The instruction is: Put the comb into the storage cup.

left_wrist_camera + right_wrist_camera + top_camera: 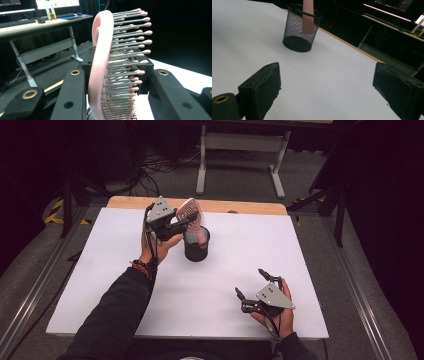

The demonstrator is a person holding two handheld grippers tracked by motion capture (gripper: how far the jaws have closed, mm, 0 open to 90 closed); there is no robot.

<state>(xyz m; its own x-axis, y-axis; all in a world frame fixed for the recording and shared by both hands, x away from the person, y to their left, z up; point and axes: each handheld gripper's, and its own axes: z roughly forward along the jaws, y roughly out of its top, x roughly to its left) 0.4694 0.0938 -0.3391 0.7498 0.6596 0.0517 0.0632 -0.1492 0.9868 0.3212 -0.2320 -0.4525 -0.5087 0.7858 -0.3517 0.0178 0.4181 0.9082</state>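
High view: pink hairbrush [192,213] clamped in left tongs [181,224], handle in mesh cup [196,251]

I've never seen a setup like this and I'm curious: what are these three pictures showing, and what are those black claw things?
A person holds a hand-operated two-jaw gripper in each hand. The high view looks down on a white table. The other two pictures come from cameras riding on the grippers. The left gripper is shut on a pink hairbrush with grey bristles, its handle standing inside a black wire-mesh cup. The right gripper rests open near the table's front edge, holding nothing.
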